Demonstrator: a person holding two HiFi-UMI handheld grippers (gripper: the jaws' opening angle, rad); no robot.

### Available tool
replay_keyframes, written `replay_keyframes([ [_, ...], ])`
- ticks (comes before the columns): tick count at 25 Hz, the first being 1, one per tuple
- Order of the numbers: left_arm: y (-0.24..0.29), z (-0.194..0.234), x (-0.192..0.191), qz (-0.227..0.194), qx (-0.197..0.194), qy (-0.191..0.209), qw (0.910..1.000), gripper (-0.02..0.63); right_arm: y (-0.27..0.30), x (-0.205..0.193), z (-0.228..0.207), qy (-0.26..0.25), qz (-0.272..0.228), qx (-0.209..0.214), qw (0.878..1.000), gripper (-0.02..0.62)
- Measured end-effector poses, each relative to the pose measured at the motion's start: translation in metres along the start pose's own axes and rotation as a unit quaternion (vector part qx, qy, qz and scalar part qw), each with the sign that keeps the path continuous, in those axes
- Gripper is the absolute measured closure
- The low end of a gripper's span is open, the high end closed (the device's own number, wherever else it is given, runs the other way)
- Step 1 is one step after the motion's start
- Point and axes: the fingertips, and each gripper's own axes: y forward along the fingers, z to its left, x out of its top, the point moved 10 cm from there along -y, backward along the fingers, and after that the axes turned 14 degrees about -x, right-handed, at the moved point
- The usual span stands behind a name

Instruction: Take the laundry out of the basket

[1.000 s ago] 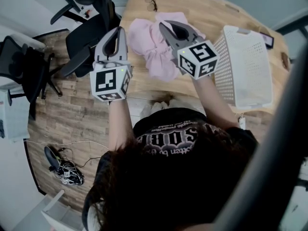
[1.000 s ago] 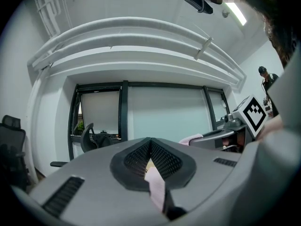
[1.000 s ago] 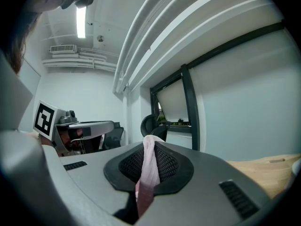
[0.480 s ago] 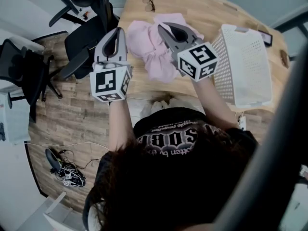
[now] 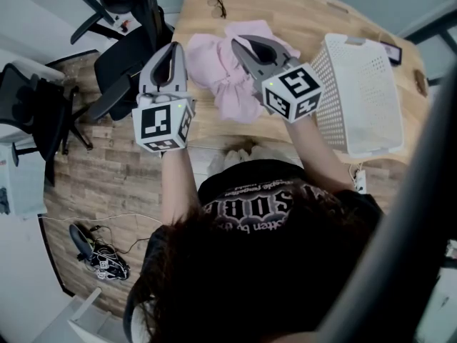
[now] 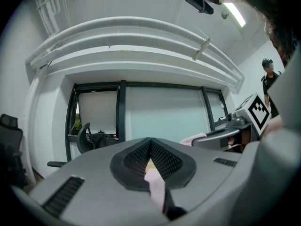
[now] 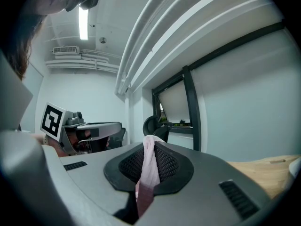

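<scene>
A pink garment lies bunched on the wooden table, to the left of the white perforated laundry basket, which looks empty. My left gripper is raised at the garment's left edge. In the left gripper view its jaws are shut on a strip of pink cloth. My right gripper hangs over the middle of the garment. Its jaws are also shut, pinching a fold of the pink cloth. The person's head and shoulders hide the table's near edge.
Glasses lie at the far end of the table. A dark flat object sits beyond the basket. Black office chairs stand left of the table, and cables lie on the wooden floor.
</scene>
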Motion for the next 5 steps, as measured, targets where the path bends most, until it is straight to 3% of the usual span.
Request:
replay_keyframes([
  [5,0.0024,0.0003,-0.0011,0.001,0.000,-0.004,1.0000,0.604,-0.0009,0.0006,0.0000,-0.003,-0.001,0.003,1.000,0.552],
])
